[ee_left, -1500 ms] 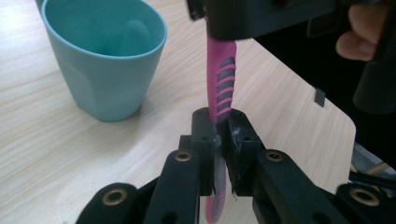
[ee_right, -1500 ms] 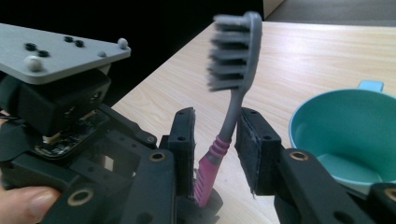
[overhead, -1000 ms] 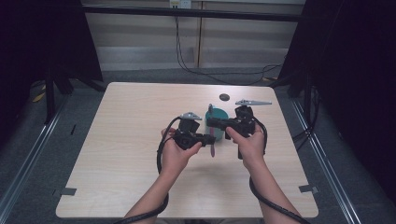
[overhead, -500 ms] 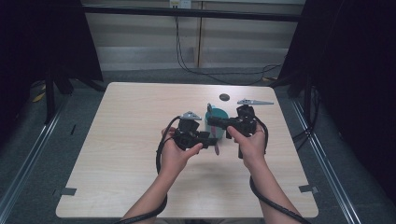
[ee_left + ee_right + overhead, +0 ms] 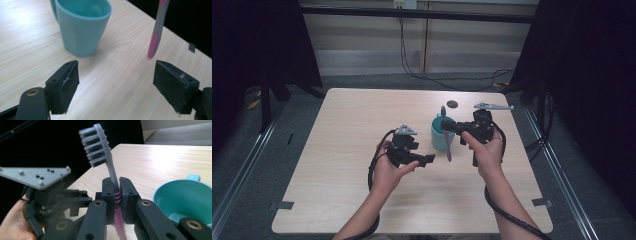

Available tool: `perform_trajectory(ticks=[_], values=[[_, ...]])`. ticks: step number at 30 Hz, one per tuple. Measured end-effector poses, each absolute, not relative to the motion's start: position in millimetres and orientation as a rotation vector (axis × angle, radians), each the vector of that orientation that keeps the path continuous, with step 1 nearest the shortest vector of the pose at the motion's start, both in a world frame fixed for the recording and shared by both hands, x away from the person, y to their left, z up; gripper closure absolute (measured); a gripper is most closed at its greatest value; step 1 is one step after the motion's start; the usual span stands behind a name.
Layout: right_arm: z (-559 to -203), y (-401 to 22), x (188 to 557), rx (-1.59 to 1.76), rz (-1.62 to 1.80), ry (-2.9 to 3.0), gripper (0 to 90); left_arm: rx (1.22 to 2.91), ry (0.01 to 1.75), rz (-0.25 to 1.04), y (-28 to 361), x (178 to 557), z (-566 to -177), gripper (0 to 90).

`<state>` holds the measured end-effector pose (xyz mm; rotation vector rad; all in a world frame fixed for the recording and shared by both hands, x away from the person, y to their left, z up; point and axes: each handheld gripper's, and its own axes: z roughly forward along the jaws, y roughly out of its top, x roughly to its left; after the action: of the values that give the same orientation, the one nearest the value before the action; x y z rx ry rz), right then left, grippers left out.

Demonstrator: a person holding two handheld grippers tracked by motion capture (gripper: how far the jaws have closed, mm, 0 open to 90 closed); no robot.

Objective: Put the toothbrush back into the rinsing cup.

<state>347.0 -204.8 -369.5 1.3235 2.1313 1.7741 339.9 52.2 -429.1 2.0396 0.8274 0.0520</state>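
High view: on the pale wooden tabletop (image 5: pixel 337 150) a teal cup (image 5: pixel 441 134) stands upright right of centre. The right hand-held gripper (image 5: pixel 450 127) is clamped on a toothbrush (image 5: pixel 447 142), which hangs nearly vertical just in front of the cup, bristles up and pink handle down. The left hand-held gripper (image 5: pixel 428 160) sits lower and to the left, apart from the brush. A small dark disc (image 5: pixel 452 104) lies farther back on the tabletop.

Left gripper view: the jaws have just been opening and stand wide apart with nothing between them. Past them stands the cup (image 5: pixel 81 25), its inside looking empty as far as it is seen, and the brush's pink handle end (image 5: pixel 156 32) hangs to the right of it, above the wood.

Right gripper view: the jaws are pressed together on the brush's neck (image 5: pixel 115 192), just above the ribbed pink grip; the grey bristles (image 5: pixel 93 143) stand up. The cup (image 5: pixel 182 200) at lower right holds nothing that I can see.

The risk, as I judge it: the grip sits on a narrow neck, so the brush may pivot or slip, and a handle end brought down against the rim could tip the light cup.
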Motion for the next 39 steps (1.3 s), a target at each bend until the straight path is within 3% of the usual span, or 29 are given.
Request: perform_trajectory(ticks=[16,39], values=[[-364,-210,349,1.293,1.765,2.101,83.2,2.136,0.821,0.094,78,329,-472,17.4],[-355,-211,355,1.267,1.749,2.102,83.2,2.229,0.772,0.199,92,324,-502,17.9]])
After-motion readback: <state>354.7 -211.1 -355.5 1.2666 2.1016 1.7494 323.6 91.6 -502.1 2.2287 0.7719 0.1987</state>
